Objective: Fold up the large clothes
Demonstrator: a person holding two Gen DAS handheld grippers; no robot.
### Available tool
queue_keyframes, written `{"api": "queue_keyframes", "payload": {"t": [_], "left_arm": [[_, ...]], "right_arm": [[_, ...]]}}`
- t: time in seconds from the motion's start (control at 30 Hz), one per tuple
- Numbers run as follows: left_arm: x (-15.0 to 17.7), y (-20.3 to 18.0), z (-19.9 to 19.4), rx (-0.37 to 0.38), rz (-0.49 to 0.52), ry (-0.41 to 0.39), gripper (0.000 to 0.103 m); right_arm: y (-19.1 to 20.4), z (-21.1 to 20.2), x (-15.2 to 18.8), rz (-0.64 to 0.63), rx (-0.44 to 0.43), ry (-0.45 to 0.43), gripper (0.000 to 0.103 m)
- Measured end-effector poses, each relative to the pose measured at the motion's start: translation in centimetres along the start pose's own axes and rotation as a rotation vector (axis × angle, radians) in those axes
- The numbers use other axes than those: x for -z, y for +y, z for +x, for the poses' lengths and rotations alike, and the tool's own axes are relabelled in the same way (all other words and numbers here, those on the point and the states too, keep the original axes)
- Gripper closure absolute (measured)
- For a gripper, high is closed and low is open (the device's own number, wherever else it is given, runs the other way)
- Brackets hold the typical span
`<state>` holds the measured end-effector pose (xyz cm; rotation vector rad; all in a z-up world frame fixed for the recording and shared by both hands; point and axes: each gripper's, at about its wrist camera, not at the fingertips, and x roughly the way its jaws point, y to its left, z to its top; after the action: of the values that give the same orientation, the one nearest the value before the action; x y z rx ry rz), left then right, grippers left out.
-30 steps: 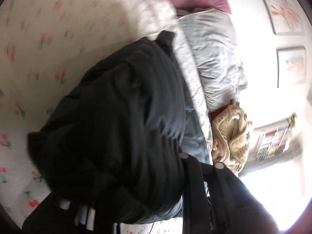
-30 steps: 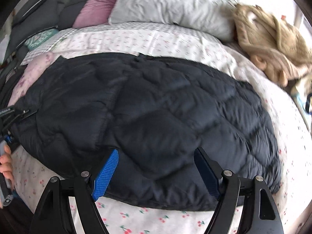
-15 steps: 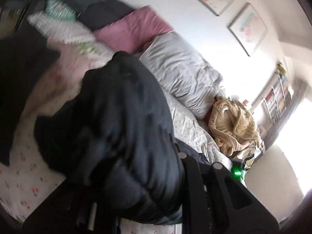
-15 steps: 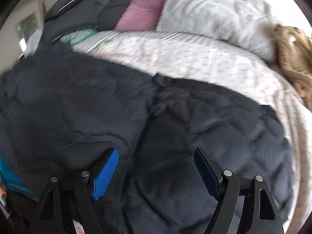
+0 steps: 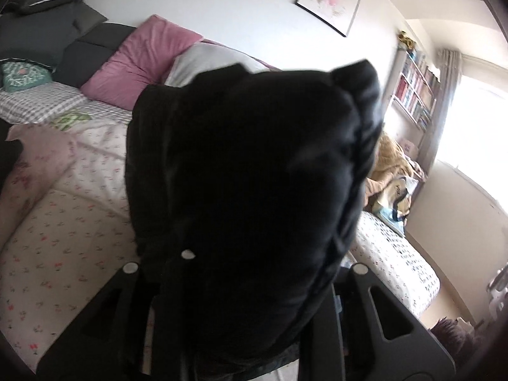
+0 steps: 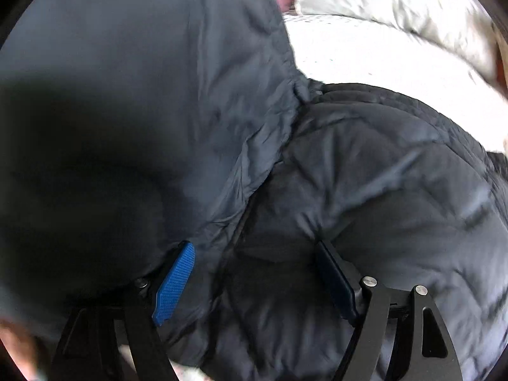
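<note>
A black quilted puffer jacket (image 5: 254, 158) fills the middle of the left wrist view, lifted off the bed in a thick bunch. My left gripper (image 5: 241, 254) is shut on that bunch and its jaws are opening; the fabric hides the pads. In the right wrist view the jacket's body (image 6: 381, 190) lies on the bed, while a raised part (image 6: 143, 95) hangs over the left half. My right gripper (image 6: 254, 273) stands open just above the jacket. One blue pad (image 6: 174, 282) sits under the raised part's edge, and nothing is pinched.
The bed's flowered sheet (image 5: 63, 238) stretches left of the jacket. A pink pillow (image 5: 139, 60) and dark cushions (image 5: 47, 28) line the headboard. A tan blanket (image 5: 387, 162) lies at the bed's far right, bookshelves (image 5: 412, 95) behind it. A hand (image 6: 16, 349) shows bottom left.
My left gripper has risen and rolled upright, carrying the jacket bunch off the bed. The raised part has swung over the right wrist view, and my right gripper has dropped closer to the jacket.
</note>
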<state>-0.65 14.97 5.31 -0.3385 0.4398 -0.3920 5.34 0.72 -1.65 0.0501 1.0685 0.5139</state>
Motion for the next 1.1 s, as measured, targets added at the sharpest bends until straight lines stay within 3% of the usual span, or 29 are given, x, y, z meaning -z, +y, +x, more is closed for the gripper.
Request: {"api": "queue_keyframes", "payload": {"t": [0.13,0.27,0.47,0.57,0.67,0.77,0.87,1.0,1.1], "left_arm": [[0.5,-1.6,2.1,0.050,0.024,0.060,0.066],[2.7,-4.6,5.0,0.111,0.103,0.171,0.056],[8.1,-8.5,11.1,0.171,0.241,0.441,0.037],[9.7,-9.8,12.4,0.170,0.338,0.483,0.027],[9.6,-10.3,12.0,0.173,0.363,0.506,0.023],[8.2,-10.0,10.8,0.163,0.348,0.528,0.022],[7.2,-9.7,8.3,0.171,0.333,0.534,0.022],[4.3,-8.2,4.8,0.245,0.285,0.483,0.021],[2.5,-6.8,3.4,0.246,0.262,0.443,0.019]], "right_arm": [[-5.8,-5.6,0.2,0.185,-0.072,-0.110,0.023],[-11.9,-10.3,1.7,0.335,-0.016,-0.197,0.022],[-17.3,-13.8,4.8,0.486,0.060,-0.206,0.022],[-19.4,-14.8,5.9,0.542,0.096,-0.205,0.022],[-21.8,-16.3,6.6,0.633,0.083,-0.240,0.022],[-22.4,-18.1,7.1,0.667,0.031,-0.310,0.022],[-22.1,-18.5,6.6,0.636,-0.084,-0.348,0.022],[-19.5,-17.1,5.3,0.580,-0.235,-0.309,0.022],[-18.0,-14.8,3.4,0.580,-0.348,-0.257,0.022]]}}
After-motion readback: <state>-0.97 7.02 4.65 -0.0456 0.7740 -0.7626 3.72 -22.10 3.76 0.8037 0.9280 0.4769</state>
